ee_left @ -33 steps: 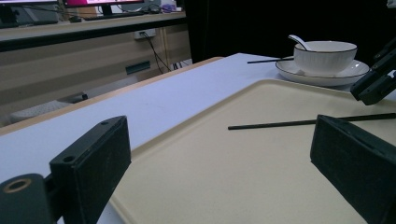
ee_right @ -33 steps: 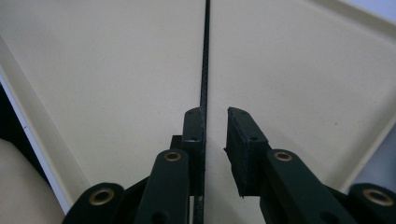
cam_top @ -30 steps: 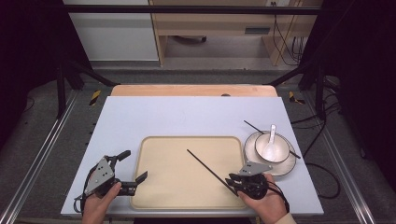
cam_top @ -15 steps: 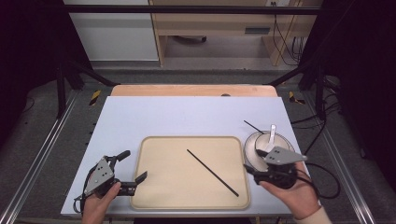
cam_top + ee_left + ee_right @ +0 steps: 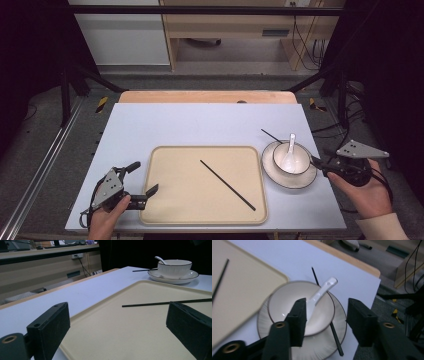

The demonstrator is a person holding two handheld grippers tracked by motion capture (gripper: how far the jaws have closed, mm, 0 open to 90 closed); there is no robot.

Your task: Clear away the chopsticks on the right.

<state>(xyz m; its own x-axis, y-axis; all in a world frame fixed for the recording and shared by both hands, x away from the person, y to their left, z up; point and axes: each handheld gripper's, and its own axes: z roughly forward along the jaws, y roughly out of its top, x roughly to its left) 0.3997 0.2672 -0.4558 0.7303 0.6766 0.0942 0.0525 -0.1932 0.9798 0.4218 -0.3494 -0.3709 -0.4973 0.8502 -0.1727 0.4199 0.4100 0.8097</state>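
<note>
Right tool nears thin black chopstick.

- The bowl and the saucer under it looked like glazed ceramic, glossy, the saucer finely ribbed.
- The spoon was smooth, shiny white.
- The tray at the frame's middle looked like matt cream plastic.
- The chopstick was thin, matt black.
- The worktop was smooth, pale, with a wooden far edge.
</note>
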